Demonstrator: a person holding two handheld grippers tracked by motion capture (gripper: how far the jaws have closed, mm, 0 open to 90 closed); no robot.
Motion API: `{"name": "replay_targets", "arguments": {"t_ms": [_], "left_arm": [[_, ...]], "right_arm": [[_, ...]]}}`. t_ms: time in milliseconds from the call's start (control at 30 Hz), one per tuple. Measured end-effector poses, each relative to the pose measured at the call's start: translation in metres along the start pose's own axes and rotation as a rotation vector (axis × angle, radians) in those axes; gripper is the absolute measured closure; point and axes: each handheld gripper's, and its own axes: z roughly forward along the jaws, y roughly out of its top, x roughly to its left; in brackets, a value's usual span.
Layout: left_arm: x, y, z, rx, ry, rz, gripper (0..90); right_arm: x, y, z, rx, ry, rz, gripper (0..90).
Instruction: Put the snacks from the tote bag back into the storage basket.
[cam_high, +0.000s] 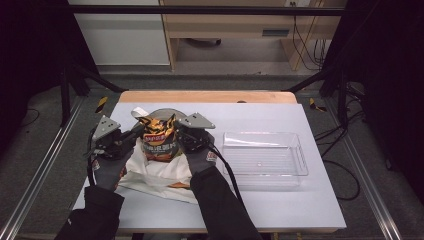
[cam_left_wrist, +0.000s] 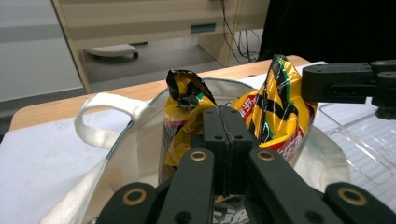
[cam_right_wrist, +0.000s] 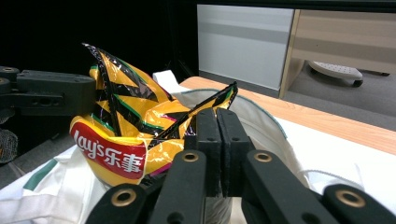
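Observation:
A yellow and black chips bag (cam_high: 160, 137) (cam_left_wrist: 280, 107) (cam_right_wrist: 121, 135) stands upright in the mouth of a white tote bag (cam_high: 155, 175) (cam_left_wrist: 107, 135) (cam_right_wrist: 261, 121) lying at the table's left centre. My left gripper (cam_high: 136, 131) (cam_left_wrist: 223, 112) presses in from the chips bag's left side, jaws shut on its crumpled film. From the opposite side, my right gripper (cam_high: 181, 131) (cam_right_wrist: 218, 114) is likewise shut on the chips bag. The bag's top corners stick up between the two grippers. Its lower part is hidden inside the tote.
A clear plastic tray (cam_high: 265, 155) (cam_left_wrist: 364, 144) sits empty to the right of the tote. A wooden strip (cam_high: 207, 96) runs along the table's far edge. The tote's handle (cam_left_wrist: 100, 109) loops at the left.

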Motion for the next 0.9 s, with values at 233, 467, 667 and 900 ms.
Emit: {"name": "replay_targets", "arguments": {"t_ms": [233, 467, 667, 900], "left_arm": [[0.001, -0.004, -0.003, -0.008, 0.008, 0.006, 89.0], [0.011, 0.0, -0.006, -0.07, 0.055, 0.024, 63.4], [0.024, -0.003, 0.004, -0.018, 0.03, 0.012, 51.3], [0.021, -0.008, 0.005, 0.017, 0.01, 0.013, 73.4]], "right_arm": [[0.003, -0.001, 0.007, -0.006, 0.008, 0.004, 68.7], [0.009, -0.005, 0.014, 0.036, 0.014, -0.013, 86.3], [0.011, -0.005, 0.011, 0.026, 0.02, -0.026, 88.9], [0.01, -0.006, 0.011, 0.017, 0.024, -0.002, 89.4]]}}
